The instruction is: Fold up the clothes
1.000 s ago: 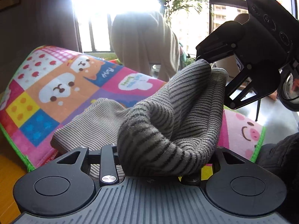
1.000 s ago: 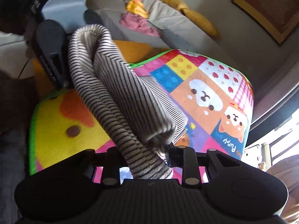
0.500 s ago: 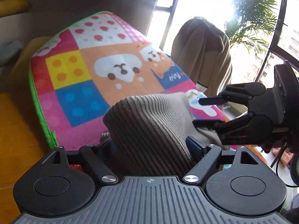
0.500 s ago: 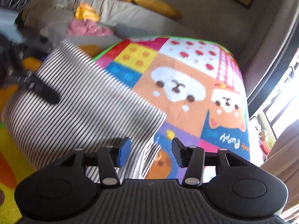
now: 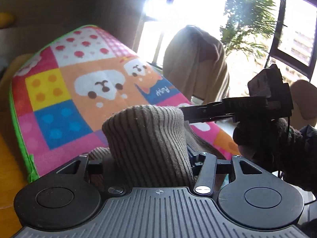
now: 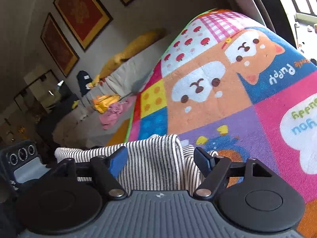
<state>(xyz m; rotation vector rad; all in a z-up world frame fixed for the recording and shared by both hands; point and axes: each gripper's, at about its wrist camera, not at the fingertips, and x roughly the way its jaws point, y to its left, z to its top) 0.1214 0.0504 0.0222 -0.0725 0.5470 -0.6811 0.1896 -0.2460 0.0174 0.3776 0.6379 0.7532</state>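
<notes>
A grey-and-white striped garment [image 5: 146,130] lies folded on a colourful cartoon play mat [image 5: 59,103]. My left gripper [image 5: 144,162] has a thick fold of it bunched between its fingers. Its jaws are closing and the cloth fills the gap. In the left wrist view my right gripper [image 5: 186,114] comes in from the right, seen edge-on, with its tips at the fold's far corner. In the right wrist view the right gripper [image 6: 160,158] is opening. The striped garment [image 6: 154,170] lies between its blue pads [image 6: 118,158], with a gap at the right pad.
A beige cloth [image 5: 196,63] hangs over a chair by the bright window, with a plant [image 5: 247,19] behind it. A grey sofa [image 6: 126,69] holds pink and yellow clothes [image 6: 111,107]. Framed pictures [image 6: 83,11] hang on the wall. Orange floor [image 5: 8,168] borders the mat's green edge.
The garment, held up between both grippers a second ago, now rests folded on the mat. The right gripper let go, rolled and opened. The left opened, then closed on the fold.
</notes>
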